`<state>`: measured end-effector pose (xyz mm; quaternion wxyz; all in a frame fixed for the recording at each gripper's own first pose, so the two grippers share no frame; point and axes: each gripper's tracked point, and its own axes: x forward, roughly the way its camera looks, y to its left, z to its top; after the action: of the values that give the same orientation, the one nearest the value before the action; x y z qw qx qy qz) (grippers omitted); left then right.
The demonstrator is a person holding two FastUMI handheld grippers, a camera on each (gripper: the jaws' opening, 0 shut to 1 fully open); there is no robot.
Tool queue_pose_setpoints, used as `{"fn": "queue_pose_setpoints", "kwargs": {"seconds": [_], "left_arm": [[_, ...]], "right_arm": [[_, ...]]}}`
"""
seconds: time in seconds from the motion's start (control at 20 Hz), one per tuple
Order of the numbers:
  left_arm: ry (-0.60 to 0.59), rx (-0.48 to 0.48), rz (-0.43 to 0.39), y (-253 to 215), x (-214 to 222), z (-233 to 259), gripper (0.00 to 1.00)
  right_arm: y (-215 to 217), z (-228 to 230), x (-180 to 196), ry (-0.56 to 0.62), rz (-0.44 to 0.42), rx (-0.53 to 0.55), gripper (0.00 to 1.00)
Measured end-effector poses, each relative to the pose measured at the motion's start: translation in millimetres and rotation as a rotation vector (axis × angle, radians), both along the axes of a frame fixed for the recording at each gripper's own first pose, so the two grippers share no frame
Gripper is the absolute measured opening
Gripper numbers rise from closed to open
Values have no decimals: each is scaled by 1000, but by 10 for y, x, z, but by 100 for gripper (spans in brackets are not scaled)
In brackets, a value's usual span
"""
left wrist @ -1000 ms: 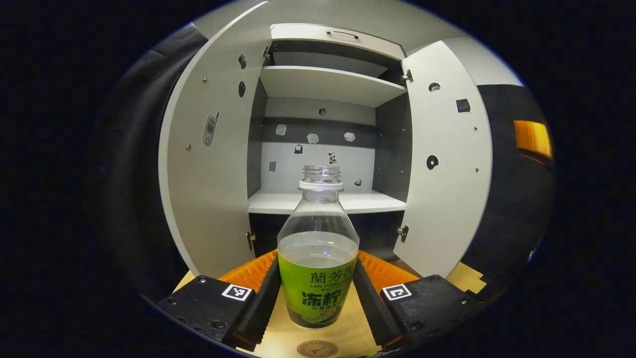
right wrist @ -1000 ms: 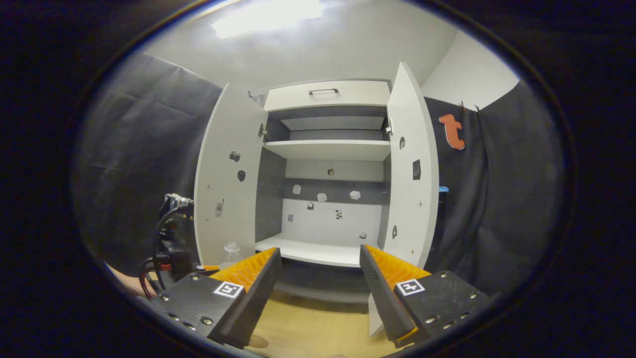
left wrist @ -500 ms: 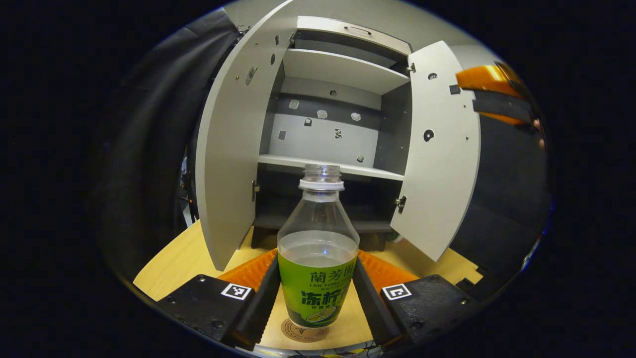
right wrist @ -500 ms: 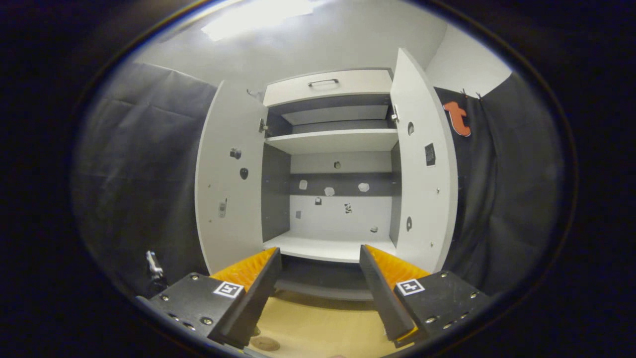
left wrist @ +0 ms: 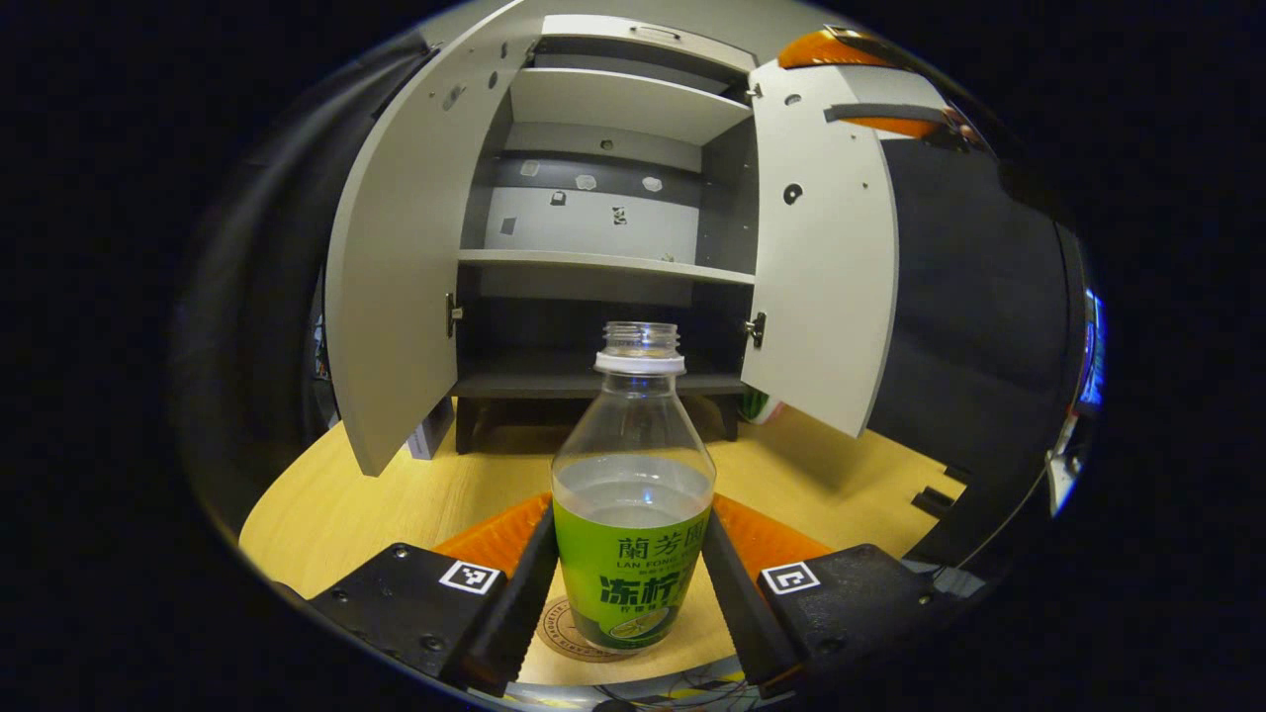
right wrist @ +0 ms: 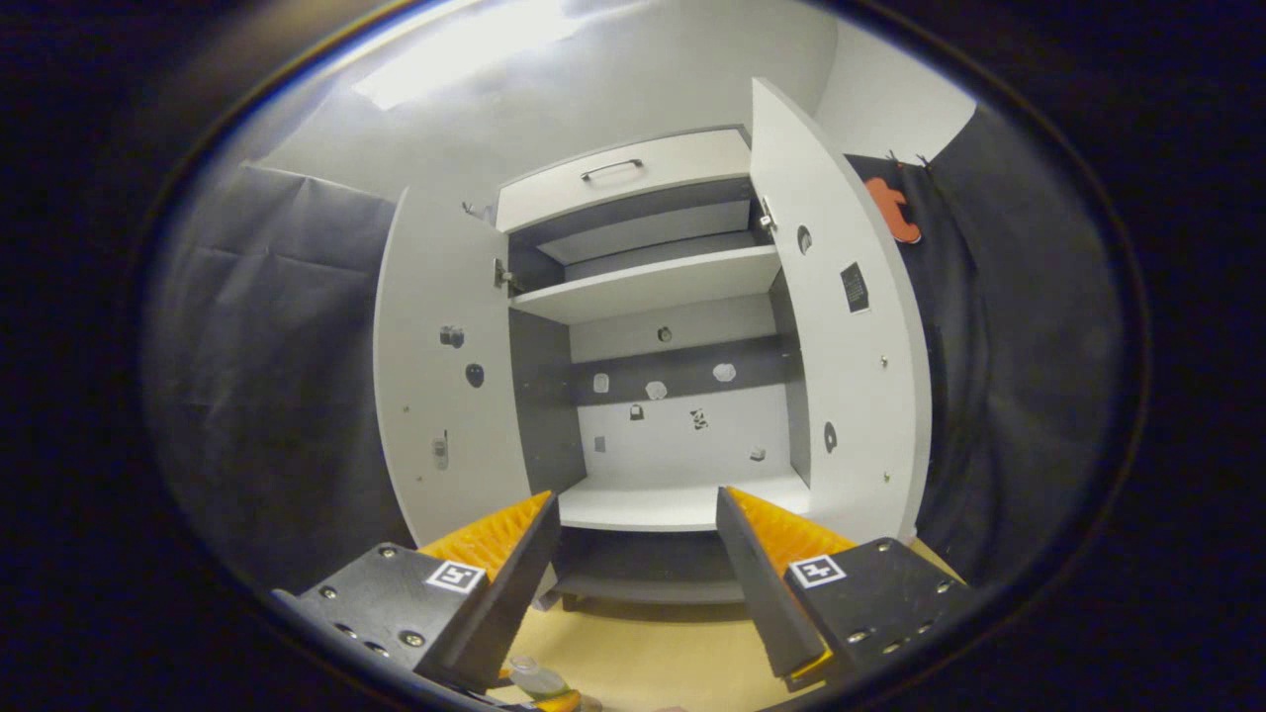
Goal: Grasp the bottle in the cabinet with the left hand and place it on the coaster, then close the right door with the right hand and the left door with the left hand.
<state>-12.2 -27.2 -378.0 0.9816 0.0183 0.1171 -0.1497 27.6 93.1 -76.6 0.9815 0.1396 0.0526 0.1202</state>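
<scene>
A clear bottle (left wrist: 633, 494) with a green label and no cap stands upright between the fingers of my left gripper (left wrist: 631, 519), which is shut on it. Its base sits over the round brown coaster (left wrist: 569, 638) on the wooden table; whether it touches is unclear. Behind it the white cabinet (left wrist: 593, 262) has both its left door (left wrist: 396, 267) and its right door (left wrist: 831, 257) swung wide. My right gripper (right wrist: 638, 559) is open and holds nothing, facing the cabinet (right wrist: 673, 494) near the right door (right wrist: 851, 346). In the left gripper view the right gripper (left wrist: 870, 89) appears high by that door's outer top corner.
The cabinet shelves (right wrist: 653, 287) hold nothing; small stickers dot the back panel. The wooden tabletop (left wrist: 376, 504) spreads in front of the cabinet. The left door (right wrist: 445, 376) stands open. The bottle's neck (right wrist: 534, 677) peeks in at the bottom of the right gripper view.
My left gripper has drawn back from the cabinet and come lower with the bottle, which is now over the coaster. The right gripper has risen and moved nearer the right door.
</scene>
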Motion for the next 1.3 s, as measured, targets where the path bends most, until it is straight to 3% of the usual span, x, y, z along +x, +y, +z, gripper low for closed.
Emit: {"fn": "queue_pose_setpoints", "kwargs": {"seconds": [0.3, 0.55, 0.7, 1.3], "left_arm": [[-28, 36, -24, 89, 60, -128, 81], [47, 32, 17, 245, 113, -290, 83], [69, 35, -2, 234, 112, -252, 83], [11, 36, -50, 155, 60, 594, 84]], "right_arm": [[117, -211, 82, 31, 33, -60, 96], [200, -286, 169, 46, 42, -62, 96], [211, -308, 160, 45, 49, -72, 96], [-319, -175, -114, 12, -44, -76, 96]]}}
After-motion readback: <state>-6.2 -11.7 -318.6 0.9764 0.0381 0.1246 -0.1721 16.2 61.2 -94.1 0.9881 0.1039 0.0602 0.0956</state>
